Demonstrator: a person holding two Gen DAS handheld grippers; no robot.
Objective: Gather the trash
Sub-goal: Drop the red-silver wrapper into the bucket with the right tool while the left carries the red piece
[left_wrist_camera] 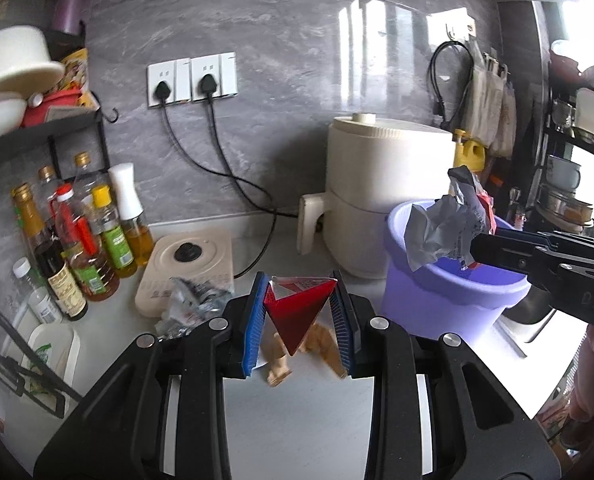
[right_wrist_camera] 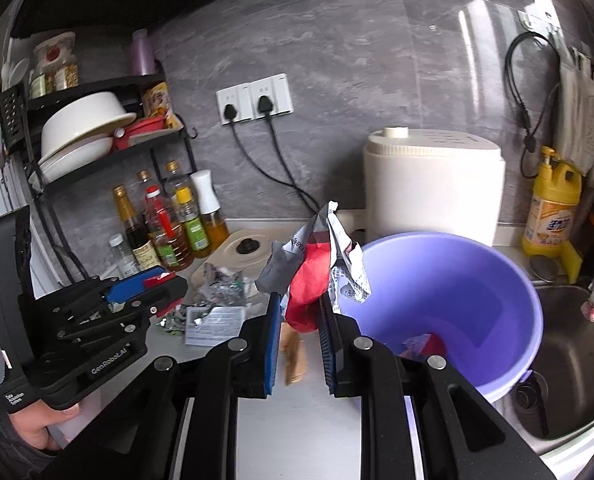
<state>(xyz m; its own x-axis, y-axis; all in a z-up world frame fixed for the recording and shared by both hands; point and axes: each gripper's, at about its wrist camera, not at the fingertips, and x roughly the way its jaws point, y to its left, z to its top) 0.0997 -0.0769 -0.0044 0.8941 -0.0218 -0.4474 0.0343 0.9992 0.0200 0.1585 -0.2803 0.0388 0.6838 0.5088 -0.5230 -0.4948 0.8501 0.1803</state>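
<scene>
My left gripper [left_wrist_camera: 299,300] is shut on a folded red wrapper [left_wrist_camera: 297,312] and holds it above the white counter. It shows from the side in the right wrist view [right_wrist_camera: 165,280]. My right gripper [right_wrist_camera: 299,312] is shut on a crumpled grey and red wrapper [right_wrist_camera: 317,264], held at the near left rim of the purple bucket [right_wrist_camera: 497,280]. In the left wrist view the wrapper [left_wrist_camera: 441,228] hangs over the bucket [left_wrist_camera: 437,304]. Crumpled silver wrappers [left_wrist_camera: 189,304] and peanut shells [left_wrist_camera: 279,360] lie on the counter. Some trash lies in the bucket's bottom [right_wrist_camera: 425,346].
A white appliance [right_wrist_camera: 433,184] stands behind the bucket. Oil and sauce bottles [right_wrist_camera: 165,228] and a shelf rack [right_wrist_camera: 97,128] are at the left. A cream lidded box [left_wrist_camera: 189,268] sits near the bottles. A steel sink [right_wrist_camera: 569,360] and yellow detergent bottle [right_wrist_camera: 553,208] are at the right.
</scene>
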